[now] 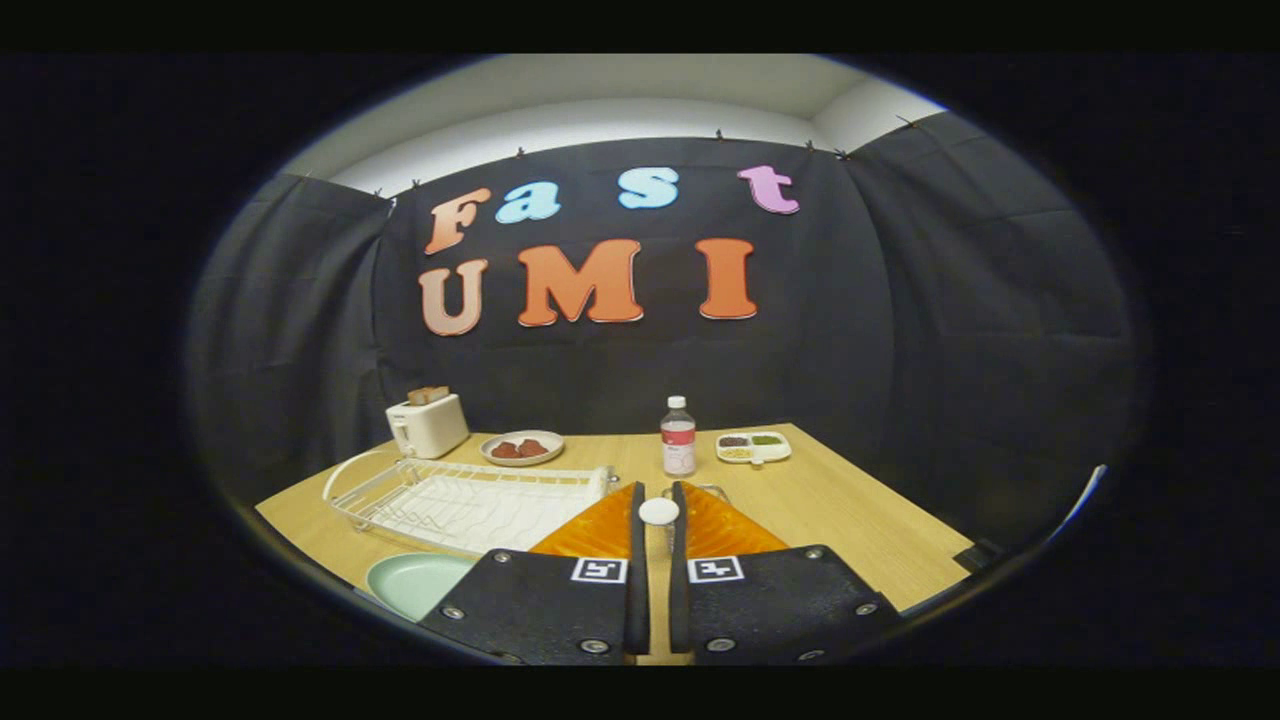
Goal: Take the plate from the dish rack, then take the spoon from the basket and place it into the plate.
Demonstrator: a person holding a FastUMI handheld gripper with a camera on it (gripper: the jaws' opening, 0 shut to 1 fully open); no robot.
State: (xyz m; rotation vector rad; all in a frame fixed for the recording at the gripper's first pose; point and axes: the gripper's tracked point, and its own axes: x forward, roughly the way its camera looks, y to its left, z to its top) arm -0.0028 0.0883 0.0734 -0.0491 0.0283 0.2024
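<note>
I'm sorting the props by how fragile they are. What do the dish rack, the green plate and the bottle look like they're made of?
Dish rack: thin white coated wire, by its open grid. Green plate: smooth matte pale green, likely plastic or glazed ceramic; the look leaves it open. Bottle: clear plastic by its see-through body and white cap. The gripper holds a white spoon end between near-closed fingers.
</note>
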